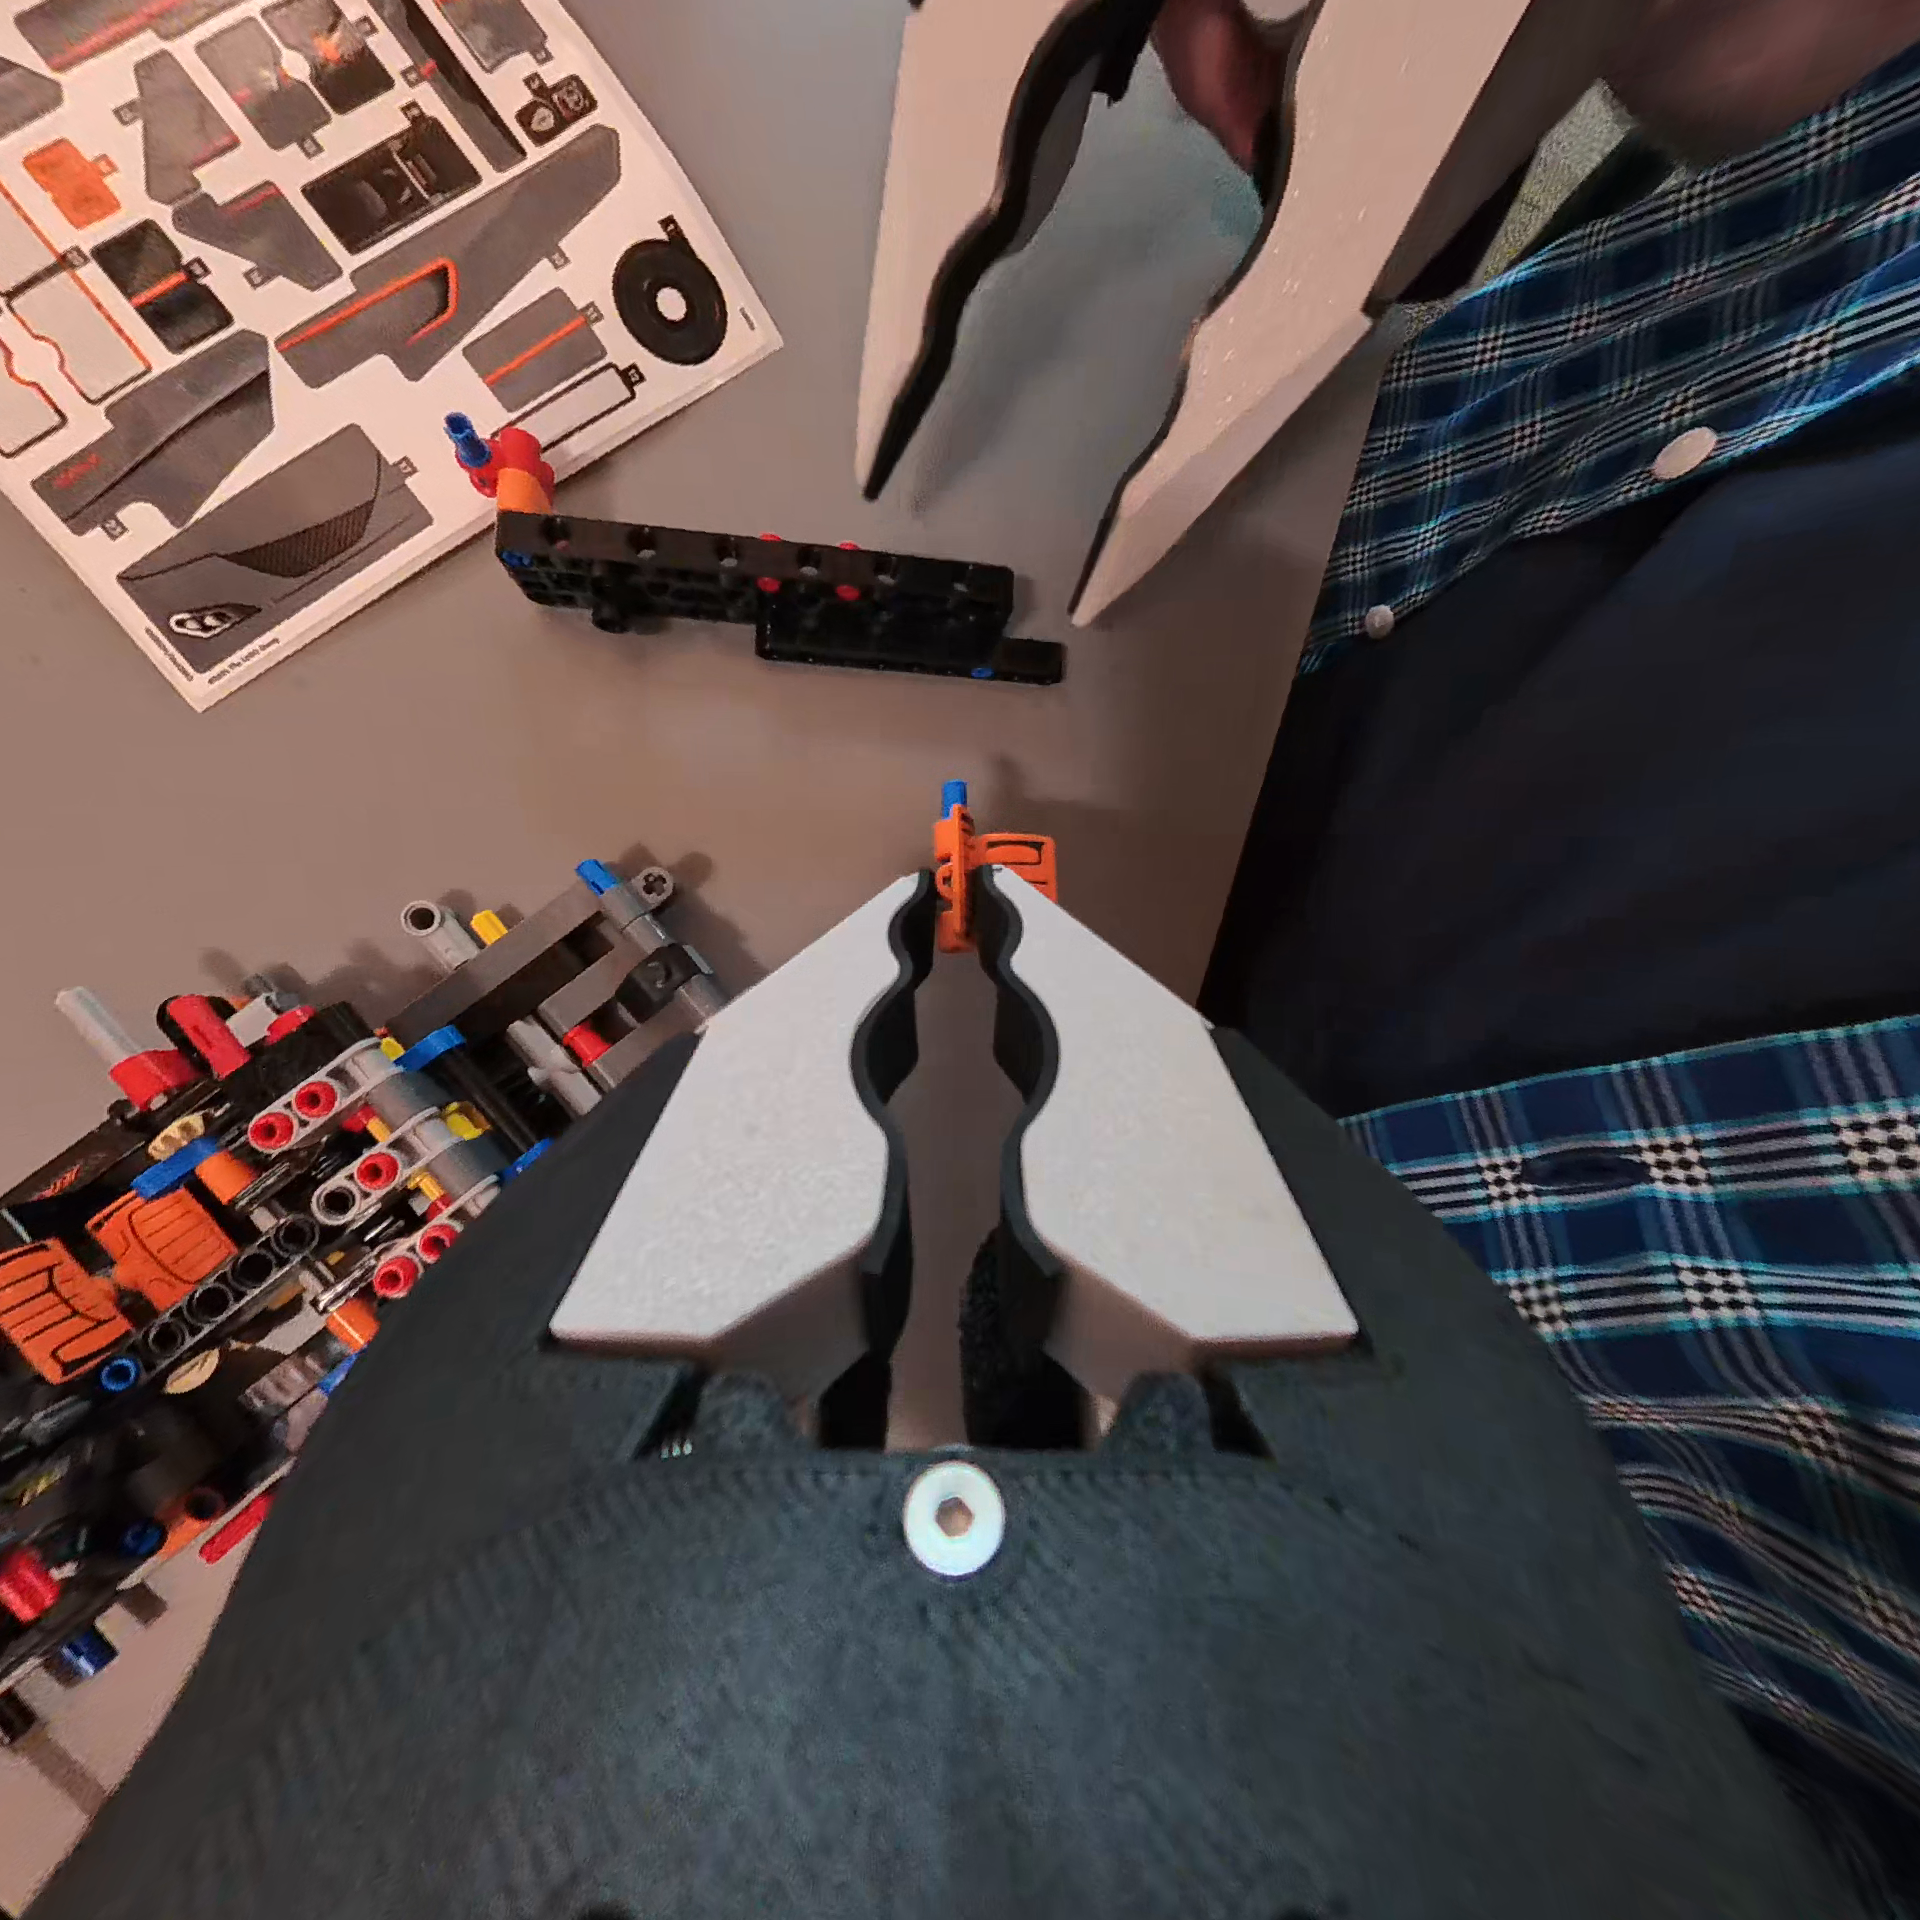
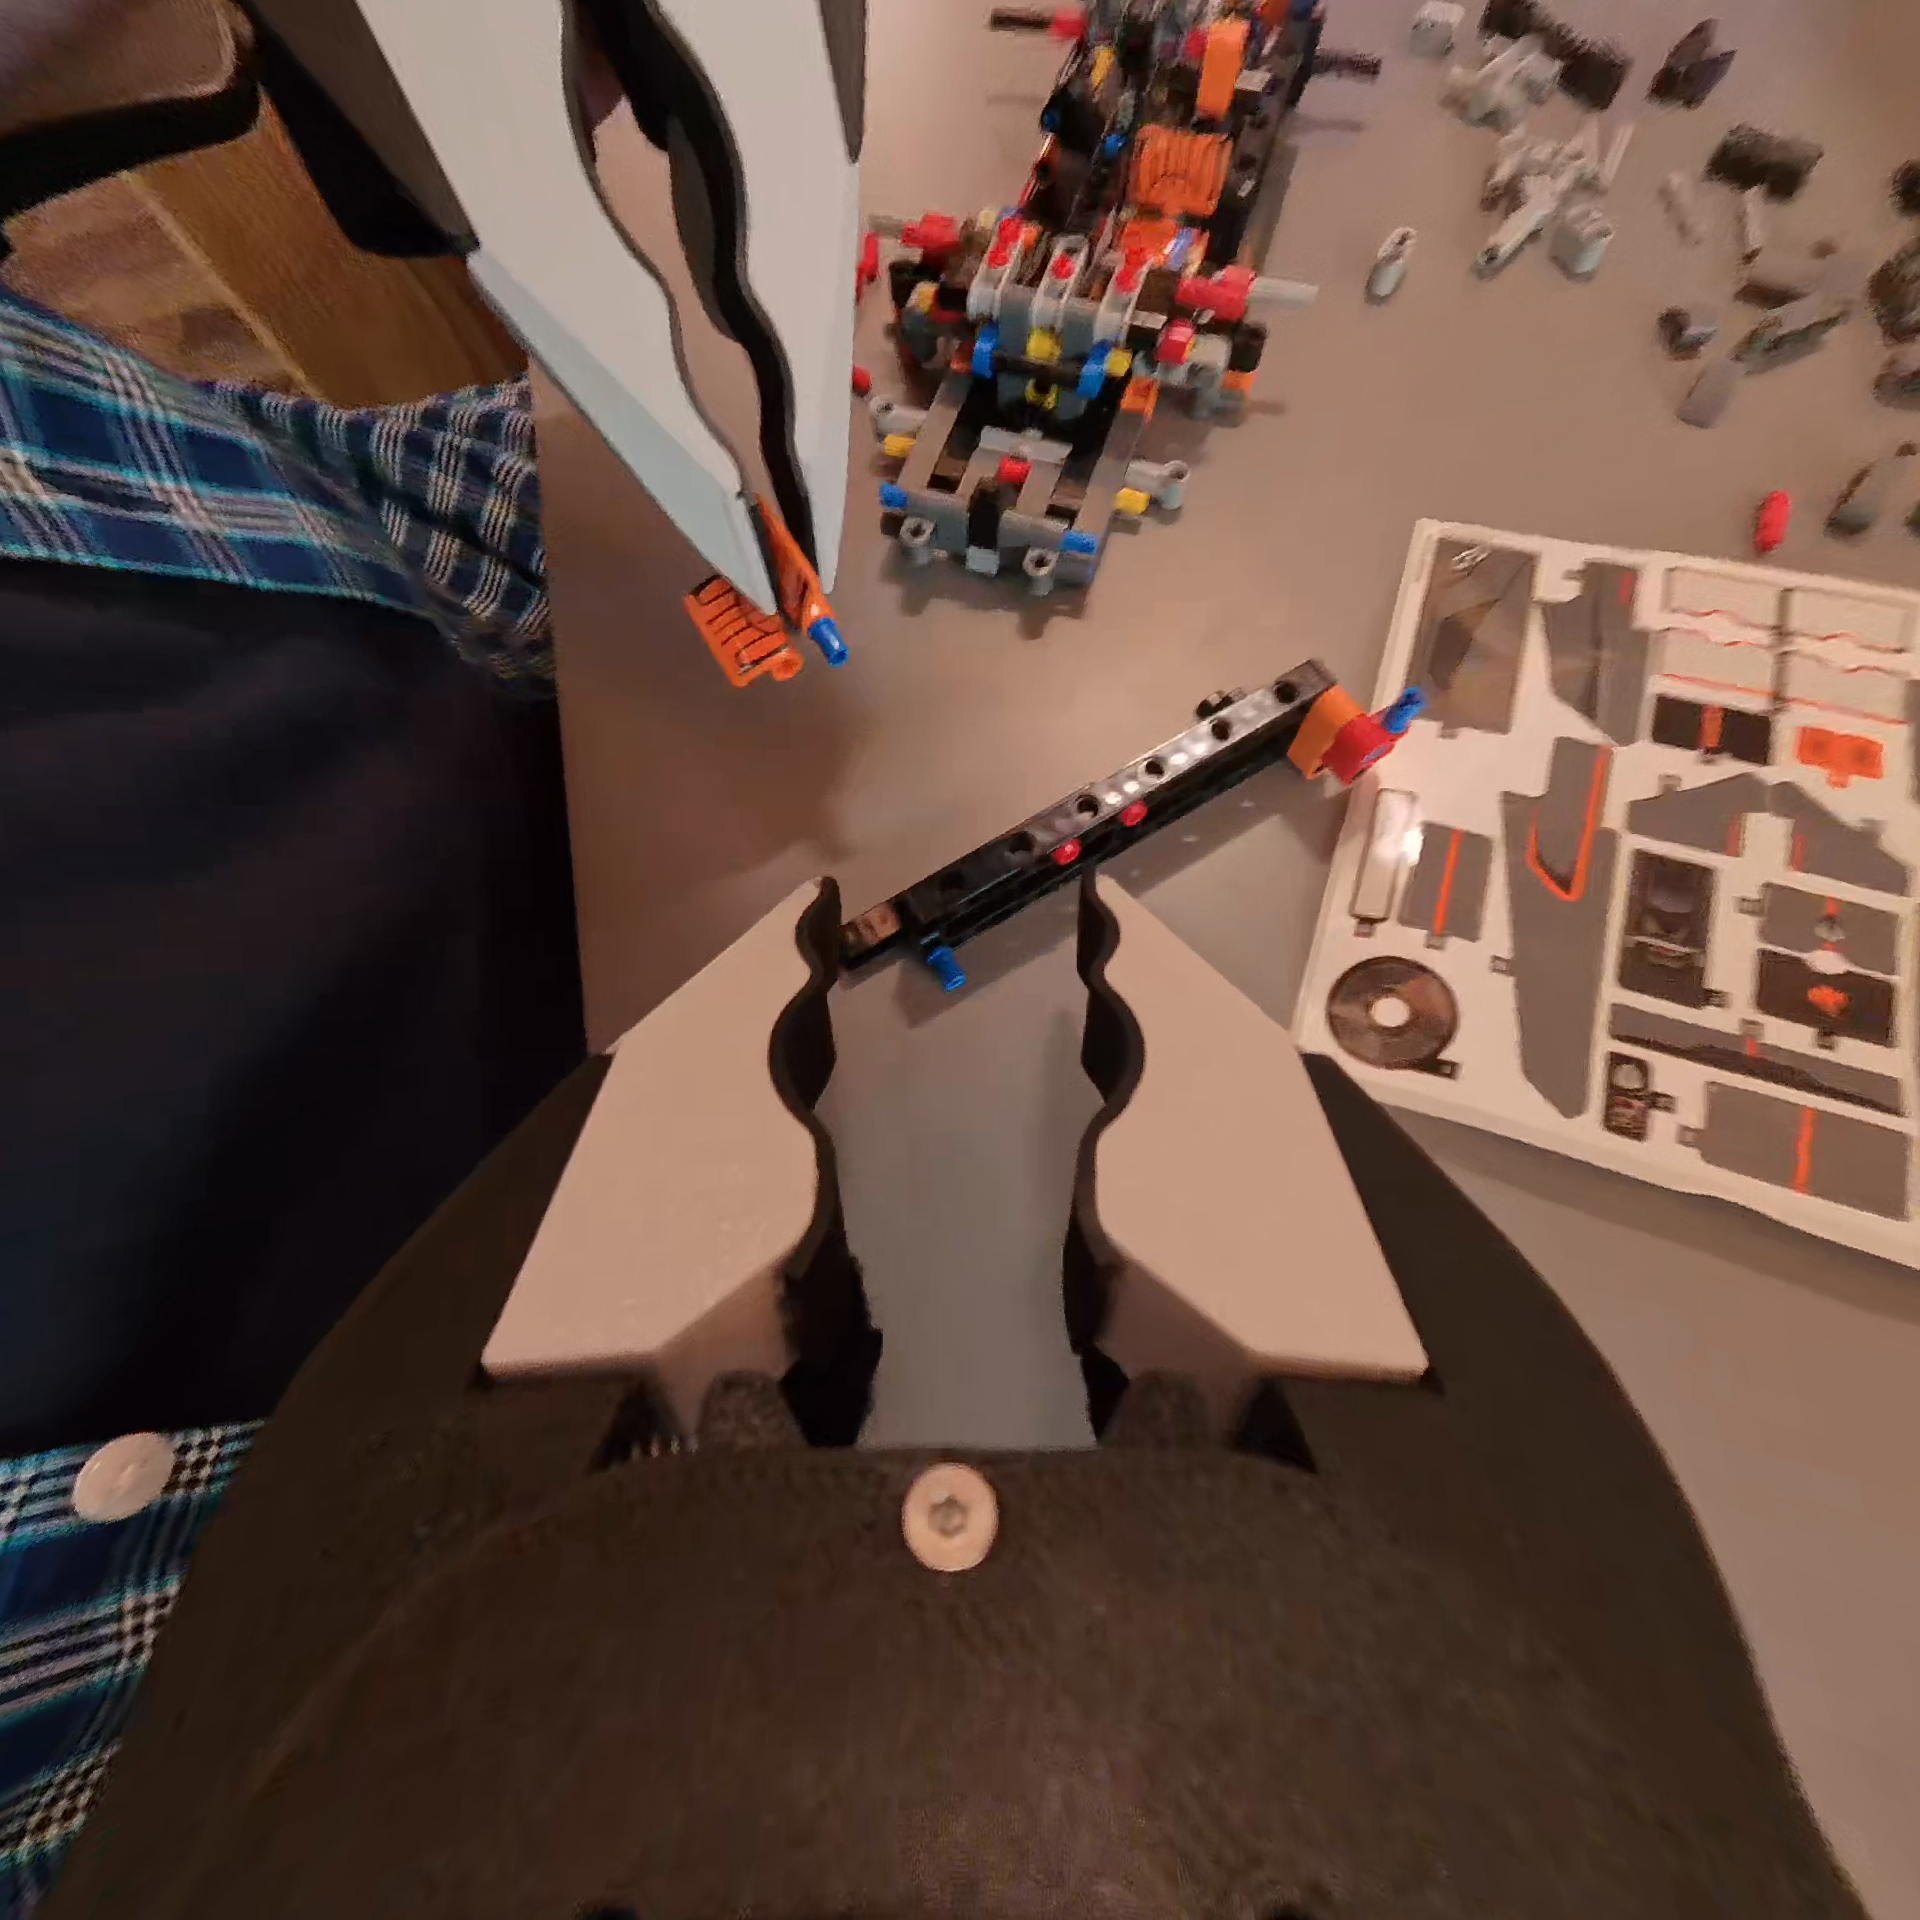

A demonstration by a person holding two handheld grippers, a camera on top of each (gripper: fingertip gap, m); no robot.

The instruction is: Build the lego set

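My left gripper (image 1: 958, 883) is shut on a small orange piece (image 1: 954, 906) with a blue pin and an orange panel, held above the grey table; it also shows in the right wrist view (image 2: 774, 613). My right gripper (image 2: 956, 899) is open and empty, its tips just over the near end of a long black beam assembly (image 2: 1101, 805). That beam lies flat on the table (image 1: 769, 592) with red pins along it and an orange and red connector with a blue pin at its far end (image 1: 509, 462). The right gripper (image 1: 977, 551) hangs open beside the beam's right end.
A large part-built car chassis (image 2: 1049, 353) stands on the table beyond the beam; it also shows in the left wrist view (image 1: 312, 1164). A white sticker sheet (image 2: 1662, 894) lies to the right. Several loose grey and black parts (image 2: 1621, 197) are scattered at the far right. A person in a plaid shirt (image 1: 1662, 727) sits close by. My right fingertips sit around 7 cm from my left ones.
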